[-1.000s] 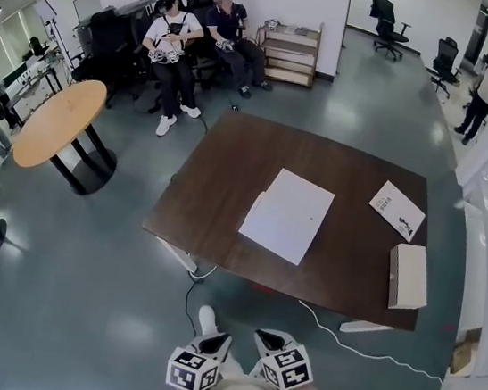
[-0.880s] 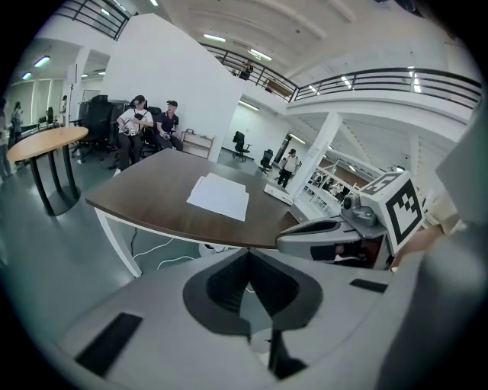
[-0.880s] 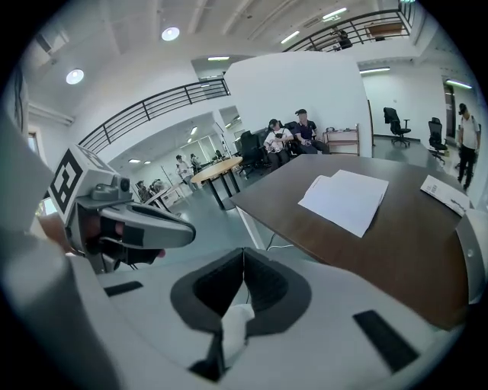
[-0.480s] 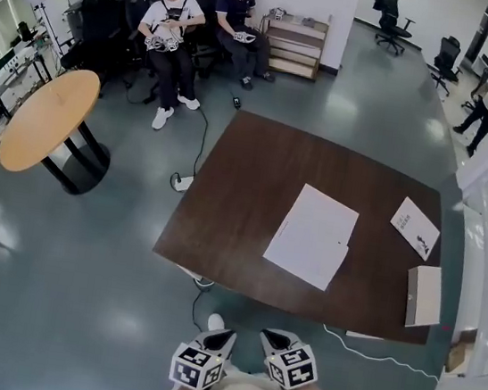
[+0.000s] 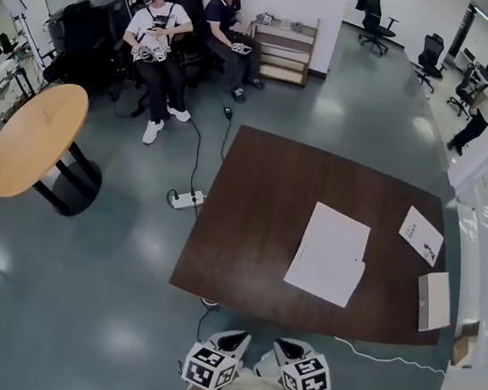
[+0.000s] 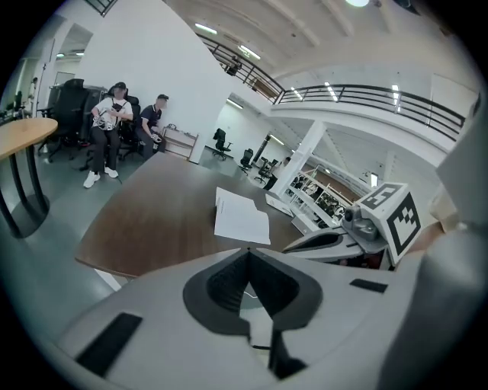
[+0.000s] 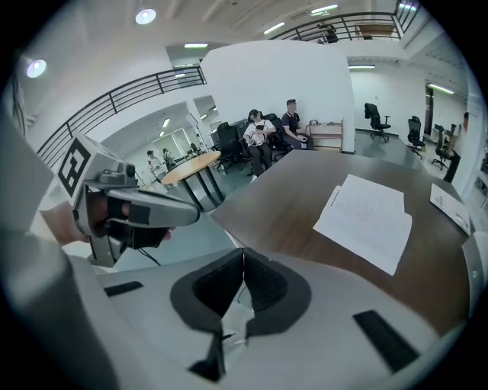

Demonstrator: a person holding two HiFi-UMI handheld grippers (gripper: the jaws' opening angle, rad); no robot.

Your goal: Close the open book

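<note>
Here the open book lies flat on the dark brown table, with its white pages turned up, in the right half of the table and rather near to the edge that faces the person. To the right of it, apart from it, there is a thin white booklet, and nearer to the right corner a pale closed box, which sits at the table's edge. The left tool and the right tool are both held close to the person's body, side by side, over the floor in front of the near edge of the table and well apart from the book. In the left gripper view the left tool is clenched with nothing between its jaws, and the book shows beyond the jaws on the table. In the right gripper view the right tool is also clenched and empty. On the floor to the left of the table lies a white power strip, and further to the left stands a round wooden table
</note>
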